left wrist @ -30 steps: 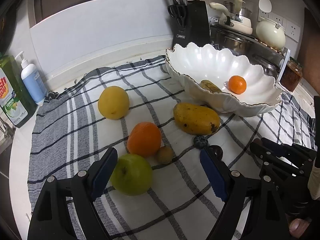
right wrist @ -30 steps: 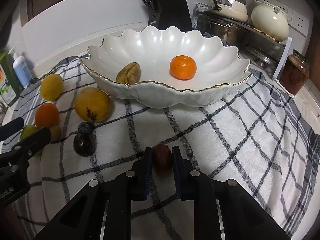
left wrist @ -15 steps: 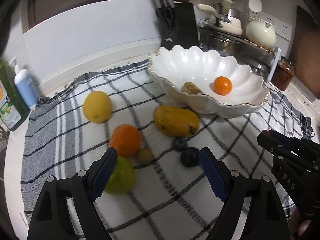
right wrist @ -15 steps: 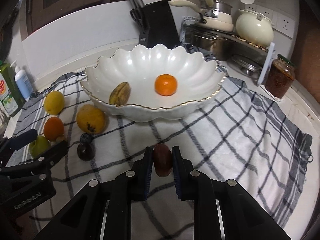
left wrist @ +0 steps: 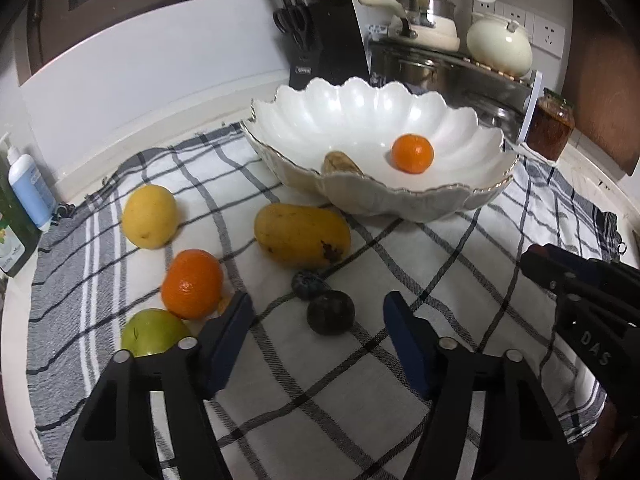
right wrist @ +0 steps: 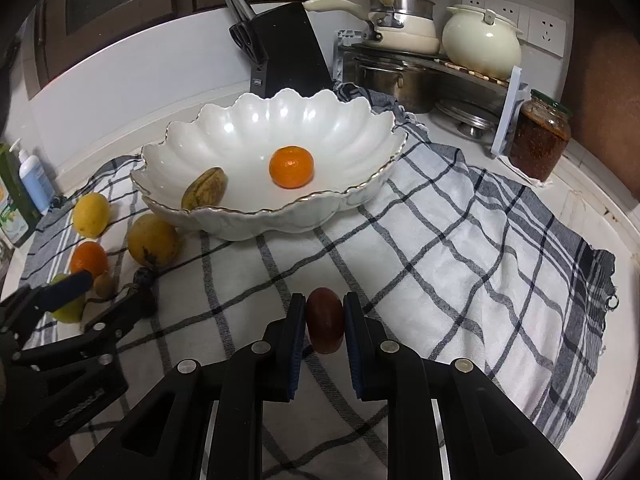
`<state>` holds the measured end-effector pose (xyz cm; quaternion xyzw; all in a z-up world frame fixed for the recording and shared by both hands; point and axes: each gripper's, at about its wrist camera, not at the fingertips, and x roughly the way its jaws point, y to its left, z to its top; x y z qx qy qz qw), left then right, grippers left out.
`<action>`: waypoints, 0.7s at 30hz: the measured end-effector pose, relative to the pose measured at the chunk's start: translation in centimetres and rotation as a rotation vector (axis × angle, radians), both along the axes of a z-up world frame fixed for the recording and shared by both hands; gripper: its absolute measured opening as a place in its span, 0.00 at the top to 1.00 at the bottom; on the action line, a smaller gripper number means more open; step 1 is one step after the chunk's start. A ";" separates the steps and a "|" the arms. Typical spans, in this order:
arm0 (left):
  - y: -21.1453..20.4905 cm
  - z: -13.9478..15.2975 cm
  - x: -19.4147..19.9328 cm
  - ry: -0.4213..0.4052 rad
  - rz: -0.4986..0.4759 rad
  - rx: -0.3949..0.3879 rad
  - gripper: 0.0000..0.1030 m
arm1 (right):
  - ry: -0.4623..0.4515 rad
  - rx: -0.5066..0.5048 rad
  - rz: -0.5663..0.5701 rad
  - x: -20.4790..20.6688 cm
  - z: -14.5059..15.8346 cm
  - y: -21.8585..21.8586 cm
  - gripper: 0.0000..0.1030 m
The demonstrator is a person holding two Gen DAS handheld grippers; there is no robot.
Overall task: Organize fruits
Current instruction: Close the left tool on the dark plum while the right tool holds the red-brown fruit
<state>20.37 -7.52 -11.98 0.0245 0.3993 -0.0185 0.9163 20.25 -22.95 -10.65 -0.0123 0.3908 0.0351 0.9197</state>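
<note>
A white scalloped bowl point(left wrist: 472, 196) point(right wrist: 256, 224) on a checked cloth holds a small orange point(left wrist: 412, 153) point(right wrist: 291, 167) and a brownish fruit point(right wrist: 205, 194). My right gripper point(right wrist: 324, 320) is shut on a dark red plum point(right wrist: 325, 326), held above the cloth in front of the bowl. My left gripper point(left wrist: 318, 334) is open above a dark plum point(left wrist: 330, 312). A blueberry-like dark fruit point(left wrist: 307, 285), a mango point(left wrist: 302, 234), an orange point(left wrist: 192, 283), a yellow fruit point(left wrist: 149, 216) and a green apple point(left wrist: 154, 332) lie on the cloth.
A knife block point(right wrist: 288, 52), pots on a rack point(right wrist: 404, 32), a sauce jar point(right wrist: 540, 140) and soap bottles point(left wrist: 28, 192) stand around the cloth. The counter edge curves at right. A small brown fruit point(right wrist: 103, 284) lies by the orange.
My right gripper has risen and drawn back with the red plum. My left gripper has moved right, from over the apple and orange to over the dark plum.
</note>
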 end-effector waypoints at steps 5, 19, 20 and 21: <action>-0.4 -1.1 0.5 0.021 -0.004 0.000 0.47 | 0.003 0.003 0.000 0.0 -0.3 0.0 0.80; -0.4 -2.3 1.6 0.059 -0.013 -0.021 0.72 | 0.019 0.003 0.007 0.4 -0.9 0.1 0.80; -0.4 -2.3 1.7 0.060 -0.013 -0.024 0.72 | 0.017 -0.005 0.002 0.5 -0.9 0.1 0.80; -0.3 -2.3 1.7 0.060 -0.013 -0.029 0.72 | 0.016 -0.005 0.001 0.5 -0.8 0.1 0.80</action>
